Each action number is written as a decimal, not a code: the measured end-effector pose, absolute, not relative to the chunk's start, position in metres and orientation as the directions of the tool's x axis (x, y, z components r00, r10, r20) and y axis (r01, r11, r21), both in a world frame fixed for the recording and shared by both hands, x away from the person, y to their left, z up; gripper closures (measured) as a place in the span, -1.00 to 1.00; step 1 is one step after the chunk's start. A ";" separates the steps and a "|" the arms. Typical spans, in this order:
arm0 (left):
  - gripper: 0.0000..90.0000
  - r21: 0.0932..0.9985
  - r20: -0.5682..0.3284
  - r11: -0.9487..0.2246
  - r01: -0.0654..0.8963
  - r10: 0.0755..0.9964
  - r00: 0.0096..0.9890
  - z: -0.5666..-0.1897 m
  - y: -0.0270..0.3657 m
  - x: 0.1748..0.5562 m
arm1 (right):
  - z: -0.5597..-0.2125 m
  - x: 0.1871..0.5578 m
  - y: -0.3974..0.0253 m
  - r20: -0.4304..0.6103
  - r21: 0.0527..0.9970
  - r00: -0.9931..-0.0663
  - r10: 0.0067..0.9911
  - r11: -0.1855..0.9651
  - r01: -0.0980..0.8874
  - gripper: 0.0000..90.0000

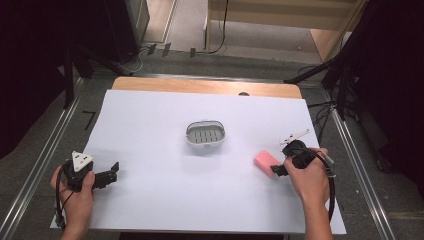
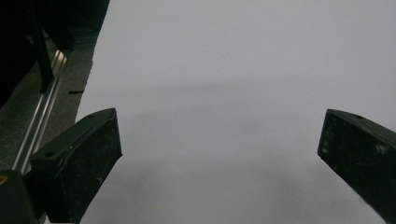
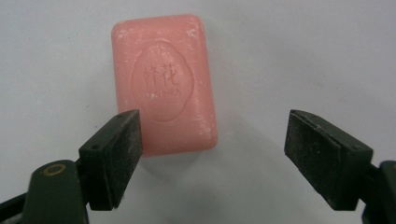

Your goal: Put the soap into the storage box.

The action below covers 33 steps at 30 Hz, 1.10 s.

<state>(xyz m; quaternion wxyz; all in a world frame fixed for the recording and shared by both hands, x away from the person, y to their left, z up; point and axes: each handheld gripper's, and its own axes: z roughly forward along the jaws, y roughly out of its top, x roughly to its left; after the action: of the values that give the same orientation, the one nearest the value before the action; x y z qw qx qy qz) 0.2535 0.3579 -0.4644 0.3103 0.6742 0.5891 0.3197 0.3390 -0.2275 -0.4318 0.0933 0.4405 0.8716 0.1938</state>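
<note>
1. Pink soap bar (image 3: 164,84) flat on the white sheet (image 1: 165,185), just ahead of the right gripper (image 3: 212,140) and off toward its left jaw.
2. Right gripper's jaws spread wide, holding nothing; in the right gripper view, left jaw overlapping the bar's lower left corner, whether touching it or above it cannot be told.
3. Right jaw well clear of the soap, bare sheet between the two.
4. Raised oval stamp with characters on the soap's top face, long side running away from the right gripper.
5. In the high view, right gripper (image 1: 278,170) gripped by the right hand (image 1: 310,177), jaws pointing at the pink bar (image 1: 266,161) just beside them, cable looping down along the forearm.
6. Left gripper (image 2: 219,149) likewise wide apart, empty, nothing but plain white sheet between and beyond the jaws.
7. Seen from above, left gripper (image 1: 112,174) low at the sheet's near left part, held in the left hand (image 1: 80,195), grey three-cornered plate on top, jaws aimed toward the middle of the sheet.
8. Grey oval soap dish (image 1: 205,135) with a slotted floor, well ahead of both grippers, roughly between them, empty.
9. Soap well apart from the dish, much nearer the right gripper than the left.
</note>
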 end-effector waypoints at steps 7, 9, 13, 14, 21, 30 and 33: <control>-1.00 0.795 0.065 -0.113 0.596 0.993 0.101 -0.464 0.358 0.254 | -0.431 0.344 -0.222 0.023 0.418 -0.608 0.794 0.545 0.727 -0.55; -1.00 0.795 0.066 -0.114 0.596 0.993 0.101 -0.464 0.358 0.253 | -0.431 0.345 -0.219 0.027 0.417 -0.611 0.791 0.546 0.726 -0.55; -1.00 0.795 0.066 -0.114 0.596 0.993 0.101 -0.464 0.358 0.253 | -0.432 0.347 -0.215 0.036 0.412 -0.614 0.788 0.548 0.728 -0.55; -1.00 0.795 0.066 -0.114 0.596 0.993 0.101 -0.464 0.358 0.253 | -0.432 0.348 -0.214 0.040 0.414 -0.614 0.788 0.547 0.728 -0.56; -1.00 0.794 0.065 -0.113 0.597 0.993 0.101 -0.464 0.358 0.254 | -0.435 0.352 -0.207 0.066 0.403 -0.596 0.801 0.525 0.750 -0.50; -1.00 0.794 0.067 -0.113 0.597 0.993 0.100 -0.464 0.358 0.253 | -0.438 0.356 -0.200 0.133 0.386 -0.554 0.822 0.472 0.792 -0.18; -1.00 0.795 0.065 -0.113 0.596 0.993 0.101 -0.464 0.358 0.254 | -0.439 0.357 -0.198 0.135 0.380 -0.529 0.838 0.450 0.808 -0.15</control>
<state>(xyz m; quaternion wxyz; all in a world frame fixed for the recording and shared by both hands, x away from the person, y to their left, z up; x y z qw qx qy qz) 0.2535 0.3579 -0.4643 0.3101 0.6741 0.5894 0.3195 0.3571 -0.1983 -0.4392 0.0361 0.4838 0.8506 0.2026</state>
